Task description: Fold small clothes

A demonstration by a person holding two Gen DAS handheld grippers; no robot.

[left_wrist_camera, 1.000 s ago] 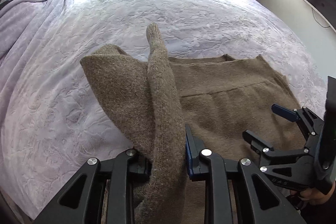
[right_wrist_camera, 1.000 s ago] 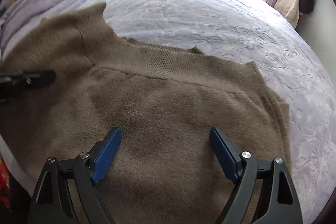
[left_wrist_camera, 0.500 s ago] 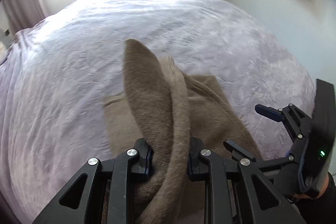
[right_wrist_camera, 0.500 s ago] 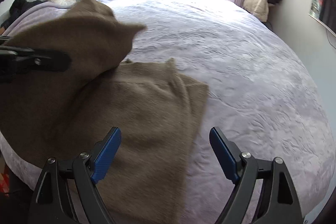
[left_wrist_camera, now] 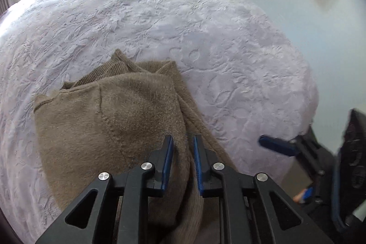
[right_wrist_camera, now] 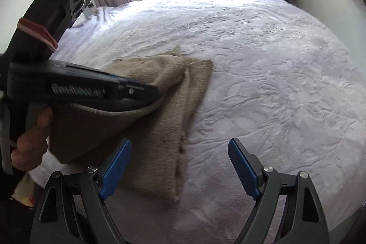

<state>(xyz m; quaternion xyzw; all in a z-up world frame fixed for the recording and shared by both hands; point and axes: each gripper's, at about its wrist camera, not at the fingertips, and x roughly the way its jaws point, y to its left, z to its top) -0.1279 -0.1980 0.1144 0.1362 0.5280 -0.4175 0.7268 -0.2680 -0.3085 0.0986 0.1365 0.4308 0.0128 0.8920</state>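
Left gripper (left_wrist_camera: 182, 161), seen in the left wrist view, is clamped on a bunched fold of the brown knit sweater (left_wrist_camera: 109, 116); its jaws have just been closing, with the wool gathered between the blue pads. The pinched layer is carried over the rest of the garment, which is judged to be a fold brought across the body. Most of the sweater is spread on the lavender bedspread (left_wrist_camera: 160, 22), near its nearer edge, ribbed hem towards the far side. Ample bare cover is left beyond and to the right of the garment, so room for laying the fold down is not lacking. The right gripper (left_wrist_camera: 286, 148) is seen at the right margin, off the cloth

Right wrist view: the right gripper (right_wrist_camera: 179, 166) is held wide apart and empty, its left pad over the near part of the sweater (right_wrist_camera: 164, 129), its right pad over bare bedspread (right_wrist_camera: 274, 61). The left gripper (right_wrist_camera: 157, 93) is seen side-on with the cloth draped from its tip. The bed's near edge is judged close below, so slippage there is a risk
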